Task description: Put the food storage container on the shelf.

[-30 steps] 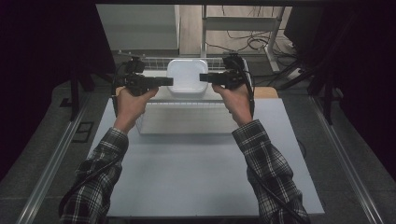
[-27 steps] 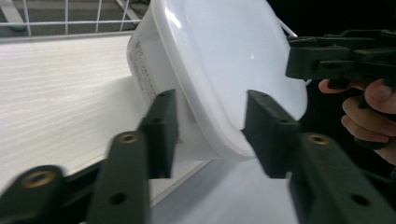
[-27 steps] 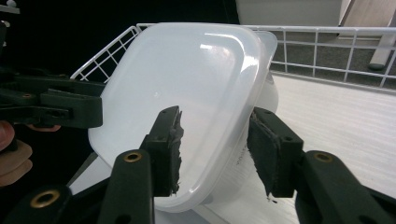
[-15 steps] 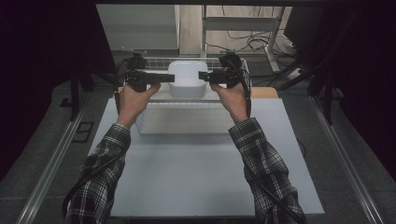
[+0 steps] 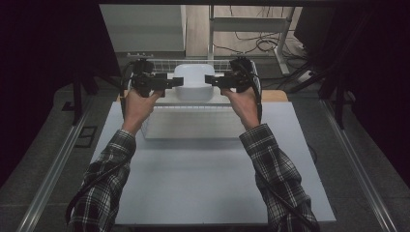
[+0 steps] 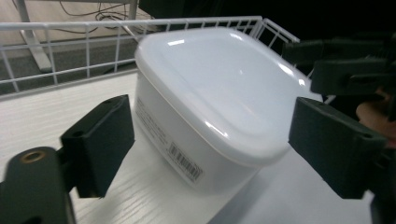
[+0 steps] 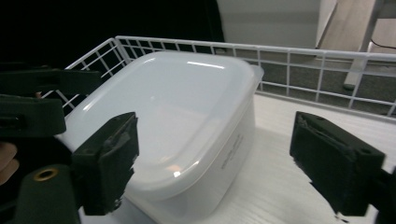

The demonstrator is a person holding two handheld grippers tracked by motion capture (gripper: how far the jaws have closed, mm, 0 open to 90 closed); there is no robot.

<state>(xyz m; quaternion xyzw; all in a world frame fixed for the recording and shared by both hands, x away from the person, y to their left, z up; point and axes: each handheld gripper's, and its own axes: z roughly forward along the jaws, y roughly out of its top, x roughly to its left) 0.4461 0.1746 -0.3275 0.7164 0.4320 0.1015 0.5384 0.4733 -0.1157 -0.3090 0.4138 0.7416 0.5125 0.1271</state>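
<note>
white lidded container (image 5: 194, 81) sits on a white shelf inside a wire basket (image 5: 159, 62) at the far edge of the counter (image 5: 212, 183). left gripper (image 5: 178, 81) and right gripper (image 5: 209, 79) flank it from either side, both with jaws wide and just been opening, pads off the container, holding nothing. lid on, barcode label (image 6: 186, 161) on the side wall.

The white lidded container (image 5: 194, 82) sits between my left gripper (image 5: 178, 82) and right gripper (image 5: 210, 80), whose jaws have just been opening and stand clear of its sides. Behind it, the wire basket wall (image 5: 212, 63) blocks passage. The near table surface (image 5: 203, 183) lies free for withdrawal.
</note>
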